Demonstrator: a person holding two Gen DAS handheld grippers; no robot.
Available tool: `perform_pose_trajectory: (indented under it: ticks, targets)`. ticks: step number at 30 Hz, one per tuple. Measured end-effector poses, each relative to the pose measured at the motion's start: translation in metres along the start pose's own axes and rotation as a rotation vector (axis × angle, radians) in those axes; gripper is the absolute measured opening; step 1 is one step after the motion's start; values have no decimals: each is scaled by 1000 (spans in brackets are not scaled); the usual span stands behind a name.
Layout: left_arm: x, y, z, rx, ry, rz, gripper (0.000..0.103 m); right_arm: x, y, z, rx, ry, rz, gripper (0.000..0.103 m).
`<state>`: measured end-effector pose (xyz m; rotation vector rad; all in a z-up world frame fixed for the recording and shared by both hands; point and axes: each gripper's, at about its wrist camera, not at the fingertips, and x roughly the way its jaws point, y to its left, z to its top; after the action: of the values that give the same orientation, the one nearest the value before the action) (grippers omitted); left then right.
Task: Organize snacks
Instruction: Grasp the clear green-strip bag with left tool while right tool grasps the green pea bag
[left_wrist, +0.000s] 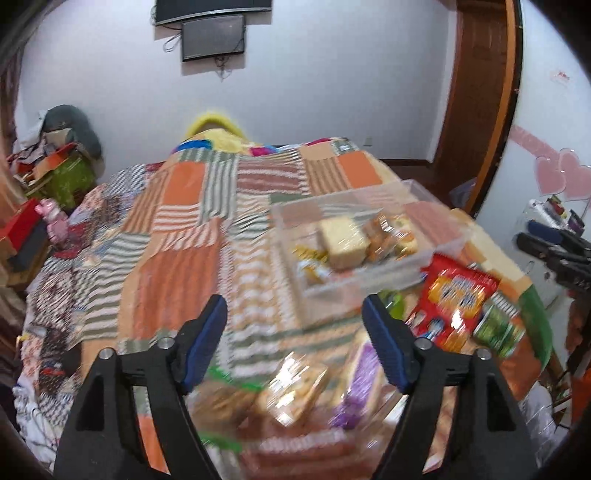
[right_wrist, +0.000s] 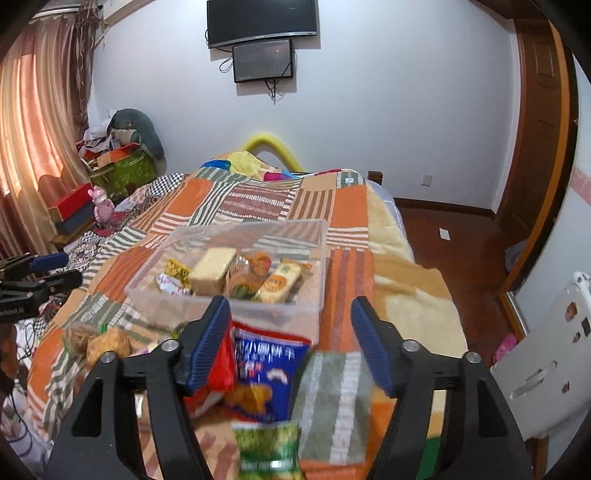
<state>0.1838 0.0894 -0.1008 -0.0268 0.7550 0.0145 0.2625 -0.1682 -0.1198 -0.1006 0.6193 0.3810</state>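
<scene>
**Snacks on the bed, both grippers released above them**

Snacks are split between a clear plastic bin (right_wrist: 236, 280) and the patchwork blanket (left_wrist: 184, 229) that covers the bed. Inside the bin lie several wrapped items: a pale square cake slice (right_wrist: 212, 270), a yellow-patterned packet (right_wrist: 177, 272) at its left, a brown pastry in clear wrap (right_wrist: 255, 266) and a cream bar with an orange round label (right_wrist: 280, 282) at the right.

Loose on the blanket, just in front of the bin, lie a red biscuit bag (left_wrist: 456, 295), a blue snack bag (right_wrist: 269, 373) partly over it, and a green packet (right_wrist: 266, 448) nearest the right wrist camera. Further to the left, a wrapped golden pastry (right_wrist: 109, 345) lies beside a darker round one (right_wrist: 77, 338); in the blurred left wrist view a purple packet (left_wrist: 364, 380) shows near them.

The left gripper (left_wrist: 295, 339) hangs over the pastries with its jaws released and nothing pressed between the blue pads. The right gripper (right_wrist: 291, 347) hangs over the red and blue bags, jaws likewise spread apart and gripping nothing; the bags lie below them on the blanket.

Two dark screens (right_wrist: 262, 22) hang on the far wall, and pink curtains (right_wrist: 33, 129) cover the window at the left.
</scene>
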Motion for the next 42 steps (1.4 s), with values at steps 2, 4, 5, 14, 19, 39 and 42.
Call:
perform_pose_trajectory:
  ticks: [2,4,5,14,19,39,42]
  targets:
    - [-5,12,-13,-12,11,32,83,-4,0,-7,4,0,-17,76]
    - [-7,26,-24,-24,34,57,83,-6,0,-15,7,12,-25,79]
    - [-6,35,-32,-40,54,67,83,-5,0,-20,10,22,-28,80]
    - [20,75,-74,-114,126,109,83,5,0,-58,62,128,-52,83]
    - [52,92,-82,-157,182,59,83,18,4,-73,51,202,-72,84]
    - [107,98,-104,-157,261,-32,63,42,25,-87,-11,295,-75,46]
    - [103,99,-105,-170,258,-35,57,39,25,-86,-3,292,-61,42]
